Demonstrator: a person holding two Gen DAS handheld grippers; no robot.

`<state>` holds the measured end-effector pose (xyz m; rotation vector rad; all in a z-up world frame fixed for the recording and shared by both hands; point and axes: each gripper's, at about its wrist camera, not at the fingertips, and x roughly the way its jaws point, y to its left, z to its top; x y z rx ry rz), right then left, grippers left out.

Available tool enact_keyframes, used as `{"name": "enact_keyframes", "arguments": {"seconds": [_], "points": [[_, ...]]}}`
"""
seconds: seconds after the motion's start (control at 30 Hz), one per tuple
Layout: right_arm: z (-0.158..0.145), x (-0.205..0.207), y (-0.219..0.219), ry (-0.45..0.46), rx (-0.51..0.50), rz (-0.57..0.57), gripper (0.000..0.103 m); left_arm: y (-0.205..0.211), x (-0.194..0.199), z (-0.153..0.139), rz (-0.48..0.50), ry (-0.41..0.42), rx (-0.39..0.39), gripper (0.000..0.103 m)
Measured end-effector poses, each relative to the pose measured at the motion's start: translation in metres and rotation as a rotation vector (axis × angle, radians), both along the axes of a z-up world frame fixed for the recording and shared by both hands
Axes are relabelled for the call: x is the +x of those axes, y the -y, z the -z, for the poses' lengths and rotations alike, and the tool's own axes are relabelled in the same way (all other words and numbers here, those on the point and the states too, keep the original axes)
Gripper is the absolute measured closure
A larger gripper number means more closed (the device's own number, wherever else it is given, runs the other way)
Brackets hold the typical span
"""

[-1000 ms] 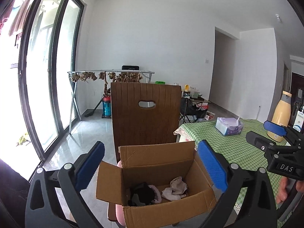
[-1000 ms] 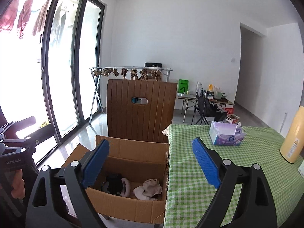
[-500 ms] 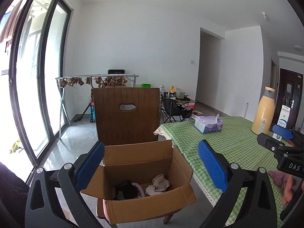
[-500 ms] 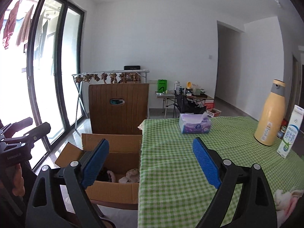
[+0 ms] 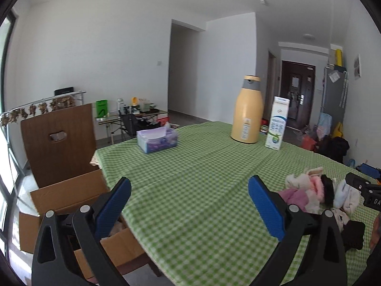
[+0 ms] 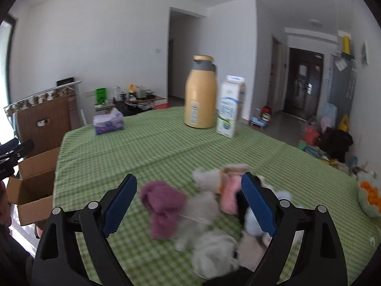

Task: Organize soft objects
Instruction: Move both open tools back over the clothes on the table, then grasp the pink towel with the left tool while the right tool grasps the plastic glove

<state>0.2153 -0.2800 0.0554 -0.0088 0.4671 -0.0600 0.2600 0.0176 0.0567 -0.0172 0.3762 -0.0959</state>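
A heap of soft socks [image 6: 209,212] in purple, pink, white, grey and black lies on the green checked tablecloth [image 6: 142,152]. My right gripper [image 6: 189,205] hangs open just above the heap, the purple sock [image 6: 162,205] between its blue pads. In the left wrist view the same heap [image 5: 319,195] sits at the right, and my left gripper [image 5: 189,209] is open over bare cloth with nothing in it. An open cardboard box [image 5: 59,205] with a little fabric inside stands on a chair at the table's left end; it shows in the right wrist view too [image 6: 33,186].
A yellow thermos [image 6: 201,93], a milk carton [image 6: 229,106] and a purple tissue box [image 6: 108,121] stand at the far side of the table. A brown chair back [image 5: 57,143] rises behind the box. A bowl of orange fruit [image 6: 369,195] sits at the right edge.
Both grippers have swung right, away from the box and over the table. The sock heap has come under the right gripper. Both stay open.
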Motion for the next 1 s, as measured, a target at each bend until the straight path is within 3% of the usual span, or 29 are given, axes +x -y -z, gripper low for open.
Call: {"name": "enact_keyframes", "arguments": {"seconds": [0.1,0.23,0.37,0.47,0.57,0.73,0.8,0.83,0.93,1.0], "points": [[0.018,-0.022,0.047,-0.068,0.049,0.112,0.017,0.037,0.013,0.008,0.074,-0.022,0.009,0.007],[0.046,-0.044,0.084,-0.183,0.152,0.149,0.017,0.086,0.027,0.018,0.173,-0.049,0.025,0.007],[0.058,-0.054,0.08,-0.235,0.152,0.127,0.017,0.132,0.043,0.032,0.28,-0.102,0.053,0.007],[0.059,-0.053,0.074,-0.243,0.147,0.096,0.017,0.17,0.062,0.051,0.385,-0.178,0.124,0.007],[0.06,-0.051,0.07,-0.244,0.142,0.079,0.017,0.201,0.076,0.067,0.43,-0.21,0.218,0.007],[0.061,-0.046,0.073,-0.254,0.148,0.061,0.017,0.233,0.111,0.095,0.445,-0.323,0.213,0.007],[0.06,-0.043,0.073,-0.252,0.161,0.055,0.029,0.235,0.122,0.1,0.429,-0.345,0.219,0.02],[0.059,-0.043,0.073,-0.249,0.166,0.048,0.033,0.232,0.125,0.1,0.438,-0.35,0.187,0.037],[0.053,-0.038,0.068,-0.231,0.19,0.007,0.05,0.207,0.127,0.095,0.448,-0.38,0.074,0.049],[0.049,-0.026,0.062,-0.227,0.223,-0.039,0.06,0.195,0.118,0.093,0.448,-0.382,0.073,0.054]]}}
